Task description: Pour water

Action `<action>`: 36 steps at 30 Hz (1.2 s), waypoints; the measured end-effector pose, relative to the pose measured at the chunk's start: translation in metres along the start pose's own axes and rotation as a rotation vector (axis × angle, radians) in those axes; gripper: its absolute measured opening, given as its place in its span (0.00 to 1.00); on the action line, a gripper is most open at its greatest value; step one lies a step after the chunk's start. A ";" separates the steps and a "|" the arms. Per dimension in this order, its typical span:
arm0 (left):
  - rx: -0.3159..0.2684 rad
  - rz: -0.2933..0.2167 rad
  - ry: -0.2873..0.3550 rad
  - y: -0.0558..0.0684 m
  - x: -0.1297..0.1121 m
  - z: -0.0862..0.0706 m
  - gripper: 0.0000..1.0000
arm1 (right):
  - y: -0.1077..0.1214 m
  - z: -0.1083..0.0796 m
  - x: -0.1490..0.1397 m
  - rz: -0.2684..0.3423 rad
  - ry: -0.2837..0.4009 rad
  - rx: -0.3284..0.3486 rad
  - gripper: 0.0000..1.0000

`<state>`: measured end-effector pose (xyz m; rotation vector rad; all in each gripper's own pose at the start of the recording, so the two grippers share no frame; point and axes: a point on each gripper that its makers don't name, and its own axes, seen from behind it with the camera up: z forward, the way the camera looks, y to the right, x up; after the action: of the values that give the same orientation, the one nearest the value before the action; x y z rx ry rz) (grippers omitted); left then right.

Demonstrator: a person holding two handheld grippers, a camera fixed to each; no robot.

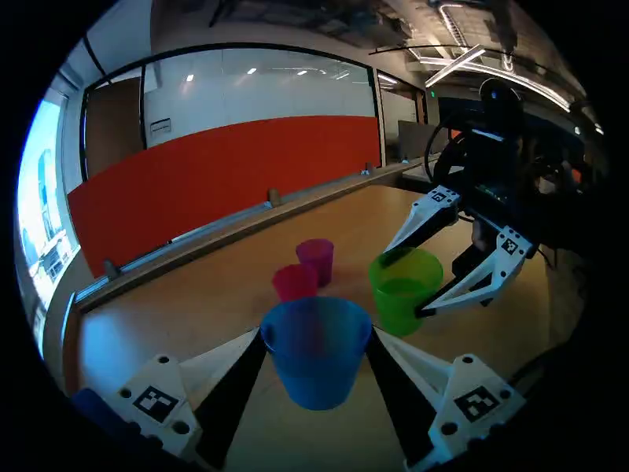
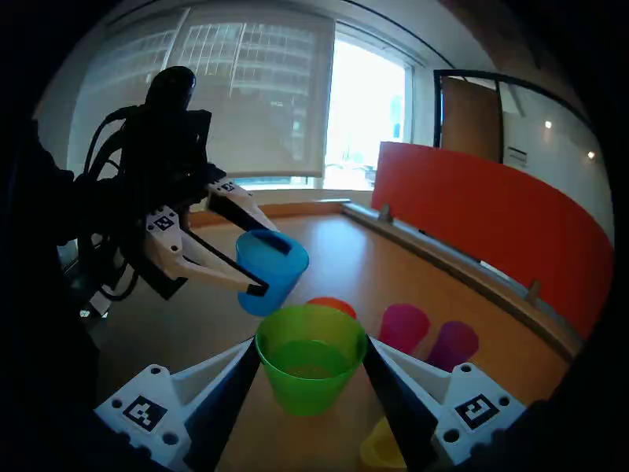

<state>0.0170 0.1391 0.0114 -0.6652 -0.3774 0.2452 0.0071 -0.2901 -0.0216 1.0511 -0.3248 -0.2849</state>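
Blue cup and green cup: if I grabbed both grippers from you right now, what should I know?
Left gripper: fingers shut on the blue cup, apparently lifted off the table.
Right gripper: fingers shut on the green cup, which seems to hold some water.
Done: both cups gripped.
Left: the pour itself; no stream visible yet.
Mind the pink cups nearby.
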 end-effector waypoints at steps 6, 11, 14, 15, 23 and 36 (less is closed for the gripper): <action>-0.001 -0.039 -0.021 0.002 -0.015 0.003 0.86 | 0.001 0.004 -0.008 0.005 -0.013 0.003 0.92; -0.013 -0.058 -0.033 0.007 -0.026 0.006 0.86 | 0.002 0.007 -0.014 0.008 -0.024 0.006 0.92; -0.027 -0.052 -0.036 0.012 -0.030 0.009 0.86 | 0.002 0.009 -0.016 0.010 -0.027 0.008 0.92; -0.032 -0.049 -0.037 0.013 -0.032 0.009 0.86 | 0.002 0.009 -0.017 0.010 -0.028 0.009 0.92; -0.068 -0.045 -0.054 0.026 -0.044 0.015 0.86 | 0.004 0.013 -0.026 0.013 -0.044 0.008 0.92; -0.106 -0.013 -0.114 0.038 -0.067 0.022 0.86 | 0.004 0.019 -0.047 0.006 -0.089 0.010 0.92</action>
<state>-0.0569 0.1570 -0.0144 -0.7541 -0.5070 0.2526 -0.0428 -0.2857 -0.0151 1.0485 -0.4092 -0.3259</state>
